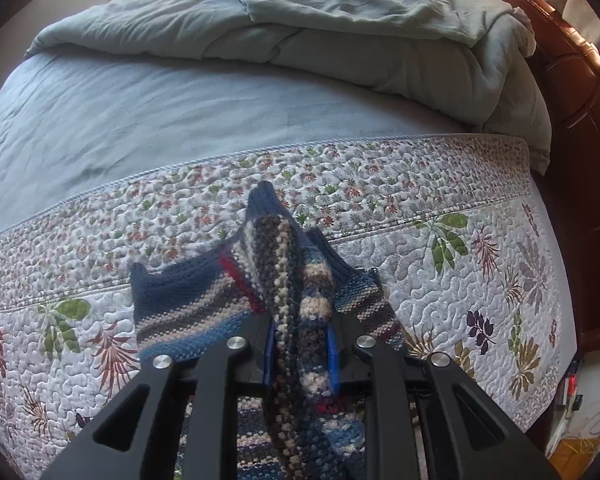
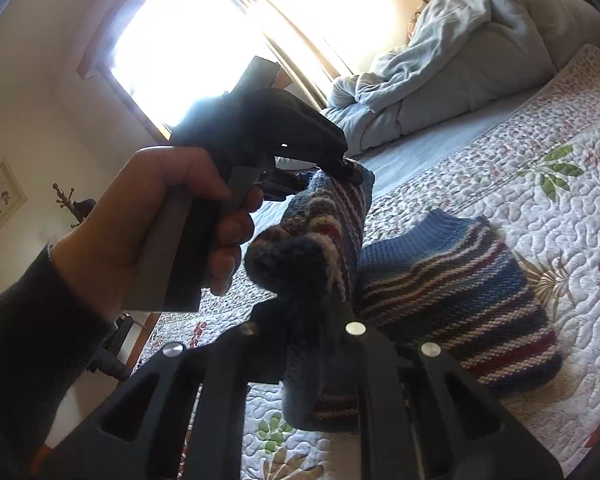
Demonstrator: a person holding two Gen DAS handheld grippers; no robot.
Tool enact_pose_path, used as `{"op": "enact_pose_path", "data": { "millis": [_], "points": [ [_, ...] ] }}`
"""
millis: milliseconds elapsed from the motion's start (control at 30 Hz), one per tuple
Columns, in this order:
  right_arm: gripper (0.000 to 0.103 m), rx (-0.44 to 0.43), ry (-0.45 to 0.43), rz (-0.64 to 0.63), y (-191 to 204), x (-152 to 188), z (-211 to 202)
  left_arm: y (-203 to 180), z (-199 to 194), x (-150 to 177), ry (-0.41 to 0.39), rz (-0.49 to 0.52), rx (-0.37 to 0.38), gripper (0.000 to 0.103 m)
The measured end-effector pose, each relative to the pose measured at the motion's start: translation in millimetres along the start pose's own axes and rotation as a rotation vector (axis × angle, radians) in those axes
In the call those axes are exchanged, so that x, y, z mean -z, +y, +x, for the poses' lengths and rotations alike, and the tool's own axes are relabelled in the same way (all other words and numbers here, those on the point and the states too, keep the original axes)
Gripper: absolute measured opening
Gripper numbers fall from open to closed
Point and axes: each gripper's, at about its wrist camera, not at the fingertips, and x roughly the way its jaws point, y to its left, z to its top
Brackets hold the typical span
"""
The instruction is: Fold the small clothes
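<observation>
A small striped knit sweater [image 1: 188, 304], blue with grey, cream and red bands, lies partly on the floral quilt [image 1: 460, 280]. My left gripper [image 1: 300, 344] is shut on a bunched fold of it, lifted off the bed. In the right wrist view the sweater [image 2: 452, 304] drapes down to the quilt [image 2: 540, 200]. My right gripper [image 2: 312, 320] is shut on another bunched part of the sweater. The left gripper [image 2: 340, 168], held by a hand [image 2: 140, 220], pinches the sweater's upper edge just beyond it.
A rumpled grey-green duvet [image 1: 340, 32] is piled at the far side of the bed over a blue sheet [image 1: 160, 120]. A wooden bed frame [image 1: 580, 120] runs along the right. A bright window [image 2: 188, 40] and a wall are at the left.
</observation>
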Motion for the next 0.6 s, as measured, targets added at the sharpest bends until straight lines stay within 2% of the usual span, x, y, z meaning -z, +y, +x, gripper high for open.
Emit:
{"op": "enact_pose_path", "data": {
  "millis": [433, 600],
  "points": [
    [0.010, 0.051, 0.005, 0.128, -66, -3, -21, -62, 50, -4, 0.045, 0.054, -0.014, 0.019],
    [0.010, 0.070, 0.036, 0.193, -89, 3, -20, -75, 74, -1, 0.071, 0.060, -0.034, 0.019]
  ]
}}
